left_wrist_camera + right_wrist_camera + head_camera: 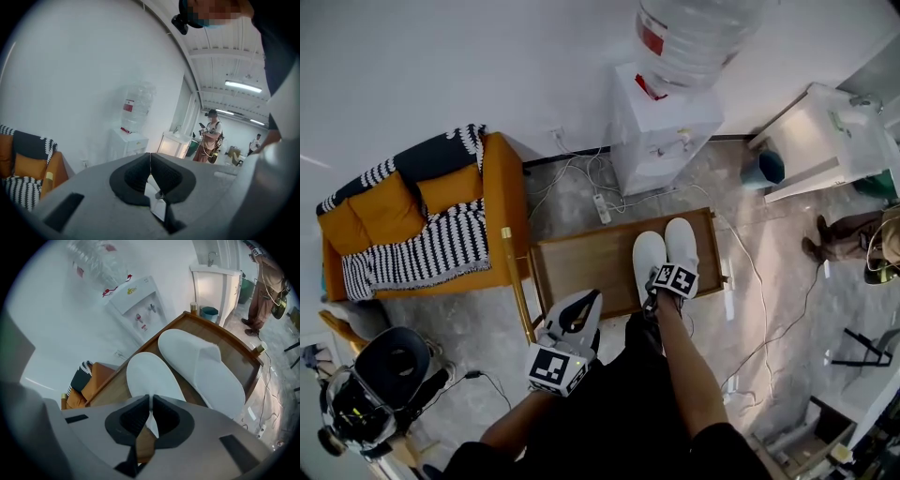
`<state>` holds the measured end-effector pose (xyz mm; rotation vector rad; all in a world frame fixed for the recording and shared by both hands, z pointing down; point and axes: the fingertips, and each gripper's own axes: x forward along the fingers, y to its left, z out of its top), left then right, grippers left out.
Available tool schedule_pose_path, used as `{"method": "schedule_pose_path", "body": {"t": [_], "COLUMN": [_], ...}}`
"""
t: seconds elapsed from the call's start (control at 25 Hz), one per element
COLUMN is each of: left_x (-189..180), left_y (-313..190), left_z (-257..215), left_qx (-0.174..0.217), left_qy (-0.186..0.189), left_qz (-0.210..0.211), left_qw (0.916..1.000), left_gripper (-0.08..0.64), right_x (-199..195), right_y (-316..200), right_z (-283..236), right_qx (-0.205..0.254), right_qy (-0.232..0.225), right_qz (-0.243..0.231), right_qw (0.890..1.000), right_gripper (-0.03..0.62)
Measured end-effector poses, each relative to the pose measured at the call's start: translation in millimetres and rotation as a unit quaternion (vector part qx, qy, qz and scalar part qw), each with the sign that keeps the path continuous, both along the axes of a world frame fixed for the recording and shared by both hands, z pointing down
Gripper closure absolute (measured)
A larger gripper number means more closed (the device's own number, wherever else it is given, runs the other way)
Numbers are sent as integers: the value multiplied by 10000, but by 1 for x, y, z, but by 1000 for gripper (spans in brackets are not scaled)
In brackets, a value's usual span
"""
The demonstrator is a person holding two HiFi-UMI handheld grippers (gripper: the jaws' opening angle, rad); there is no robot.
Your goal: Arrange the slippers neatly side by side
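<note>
Slippers (680, 246), two white ones, lie side by side, touching along their lengths, on the right half of a low wooden tray table (581, 258) in the middle of the head view. At the far left stands an orange sofa (502, 216) draped with a black-and-white striped blanket (422, 248). Next comes the left gripper (150, 161), held off the table's near left corner and well apart from the footwear; its jaws are pressed together with nothing between them. On the table, the left slipper (150, 376) shows a flat, plain white surface, and the right slipper (206, 366) beside it shows its upper band. The right gripper (151, 401) points steeply down at the near end of the left slipper, its jaws almost closed, with the thin white edge of that end pinched between the pads. Beyond the table, against the wall, a white water dispenser (661, 131) carries a clear bottle, and a power strip (602, 208) with trailing cables lies on the grey floor before it. Farther right is a white cabinet (834, 131), with a person (839, 234) standing near it.
</note>
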<state>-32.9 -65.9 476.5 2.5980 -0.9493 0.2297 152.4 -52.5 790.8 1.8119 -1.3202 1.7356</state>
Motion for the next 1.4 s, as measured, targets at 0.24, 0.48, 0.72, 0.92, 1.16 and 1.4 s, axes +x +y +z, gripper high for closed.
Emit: {"method": "schedule_pose_path", "body": {"t": [0.24,0.48,0.72,0.92,1.16,1.4], "left_x": [2,5,7,6,4,4], "left_y": [2,-1,2,4,6,7], "left_z": [6,8,13,15,17,15], "left_qx": [-83,-146,-192,-235,-244,-207], "left_qy": [-114,-173,-216,-259,-266,-195], "left_qz": [-92,-177,-196,-253,-283,-270], "left_qw": [9999,9996,9994,9991,9989,9992], "left_gripper": [543,543,543,543,543,543], "right_x": [-1,-2,-5,-6,-7,-7], "right_y": [-14,-23,-29,-30,-36,-32], "right_z": [9,15,19,21,21,11], "right_qx": [43,69,110,146,330,366], "right_qy": [-52,-60,-49,-38,-43,-17], "right_qz": [-135,-271,-413,-515,-577,-619], "right_qw": [9999,9996,9991,9986,9978,9974], "right_gripper": [565,563,564,563,485,446]}}
